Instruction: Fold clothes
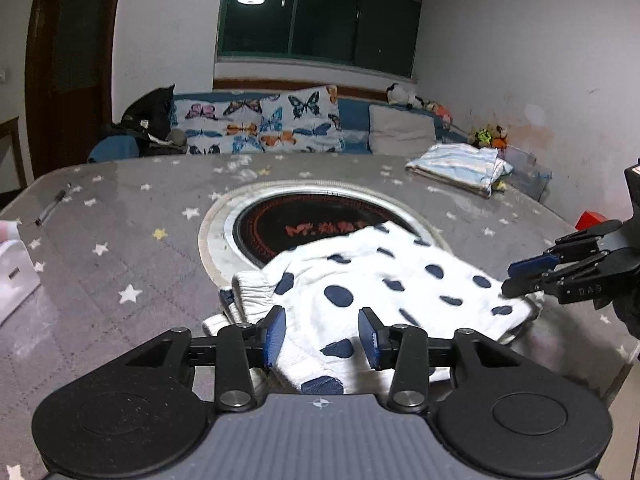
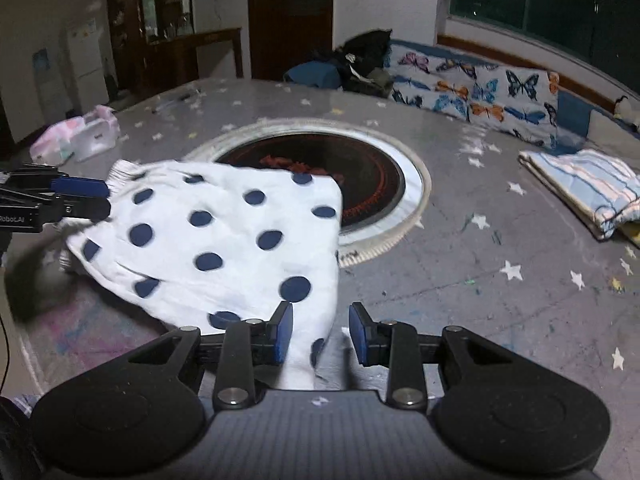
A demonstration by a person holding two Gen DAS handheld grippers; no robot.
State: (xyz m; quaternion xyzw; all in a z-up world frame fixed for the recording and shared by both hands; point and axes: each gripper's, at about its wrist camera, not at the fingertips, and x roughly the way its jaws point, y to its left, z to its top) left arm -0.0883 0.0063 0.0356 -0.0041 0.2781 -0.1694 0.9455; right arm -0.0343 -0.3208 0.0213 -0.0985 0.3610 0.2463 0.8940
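The soft, light garment [image 1: 384,280] looks floppy and best pinched at its edges, lying between both parted grippers, left [image 1: 322,338] and right [image 2: 320,334].

The garment [image 1: 384,292] is white with dark navy polka dots, and it lies on a grey table cover [image 1: 120,248] sprinkled with white stars and a few yellow ones. The round inset [image 1: 304,228] in the table is black with red-orange markings inside a pale silvery ring, while the folded cloth [image 2: 588,188] at the far side is white with light blue stripes. The cushion [image 1: 260,124] behind is white with blue, orange and black butterflies, and the gripper pads [image 1: 276,334] are blue on black arms.
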